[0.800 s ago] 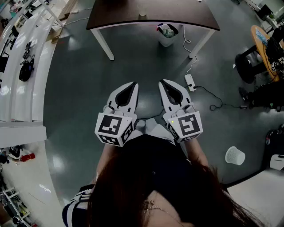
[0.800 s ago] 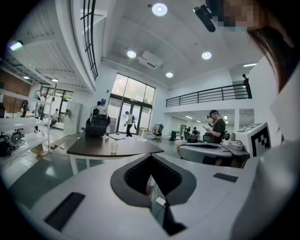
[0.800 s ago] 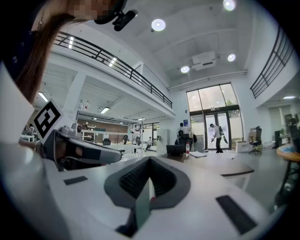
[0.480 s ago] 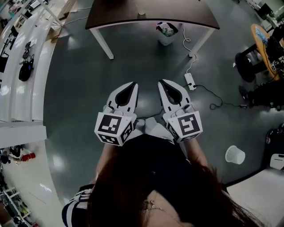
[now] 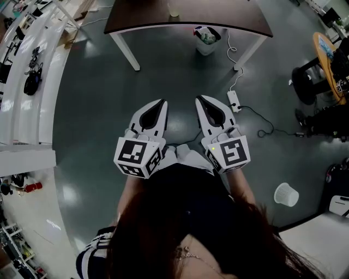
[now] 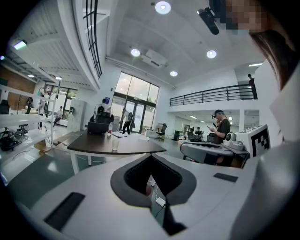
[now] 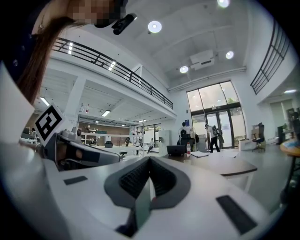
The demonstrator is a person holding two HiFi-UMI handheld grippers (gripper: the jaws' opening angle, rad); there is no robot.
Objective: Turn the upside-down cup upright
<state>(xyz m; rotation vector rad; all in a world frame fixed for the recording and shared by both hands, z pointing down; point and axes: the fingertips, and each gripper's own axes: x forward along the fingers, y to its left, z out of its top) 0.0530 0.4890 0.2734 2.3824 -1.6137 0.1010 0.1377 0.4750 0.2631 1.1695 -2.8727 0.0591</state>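
A small pale cup (image 5: 174,11) stands on the dark brown table (image 5: 234,22) at the far side of the floor. In the left gripper view the cup (image 6: 115,144) is near the table's (image 6: 136,149) front edge, too small to tell which way up. I hold both grippers side by side at waist height, far short of the table. My left gripper (image 5: 160,103) is shut with nothing between its jaws, its tips (image 6: 151,157) meeting. The right gripper (image 5: 202,101) is also shut and empty, and it appears again in its own view (image 7: 150,160).
A waste bin (image 5: 206,41) stands under the table. A power strip (image 5: 233,101) and cable lie on the floor ahead right, and a white basket (image 5: 287,194) stands at the right. White shelving (image 5: 32,87) runs along the left. A laptop (image 6: 97,127) sits on the table.
Both grippers stay shut and side by side. The head view has shifted slightly, so the table sits a little higher in the picture.
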